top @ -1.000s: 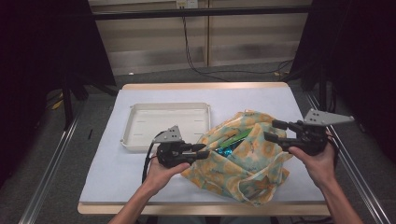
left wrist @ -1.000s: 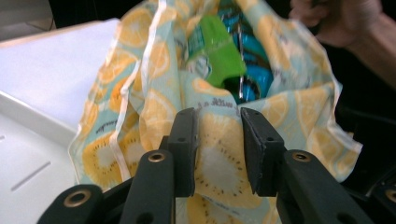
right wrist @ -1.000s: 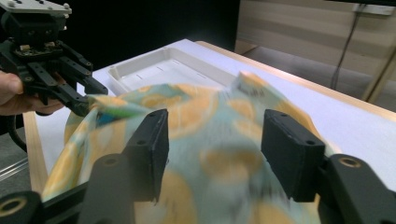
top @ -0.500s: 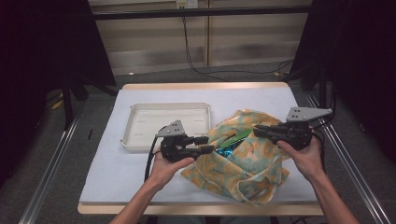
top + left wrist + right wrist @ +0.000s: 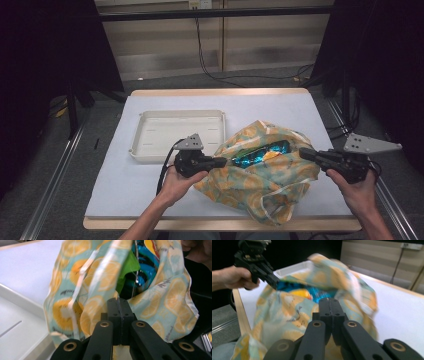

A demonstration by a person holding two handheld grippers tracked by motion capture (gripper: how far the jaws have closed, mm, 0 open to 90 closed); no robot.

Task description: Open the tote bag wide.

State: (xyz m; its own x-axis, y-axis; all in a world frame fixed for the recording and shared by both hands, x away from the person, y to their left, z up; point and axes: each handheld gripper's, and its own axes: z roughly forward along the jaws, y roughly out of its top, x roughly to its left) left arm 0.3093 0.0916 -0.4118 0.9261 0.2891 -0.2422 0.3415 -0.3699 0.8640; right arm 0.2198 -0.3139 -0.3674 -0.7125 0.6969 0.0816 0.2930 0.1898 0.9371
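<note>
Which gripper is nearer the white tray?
Left. The left gripper sits just below the white tray, clamped on the bag; the right gripper is across the bag.

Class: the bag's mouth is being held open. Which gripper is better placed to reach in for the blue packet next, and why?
Probably the left gripper: its shut jaws pinch the bag rim right beside the blue packet. The right gripper, also shut on the bag, sits at the far edge and could keep the mouth open.
</note>
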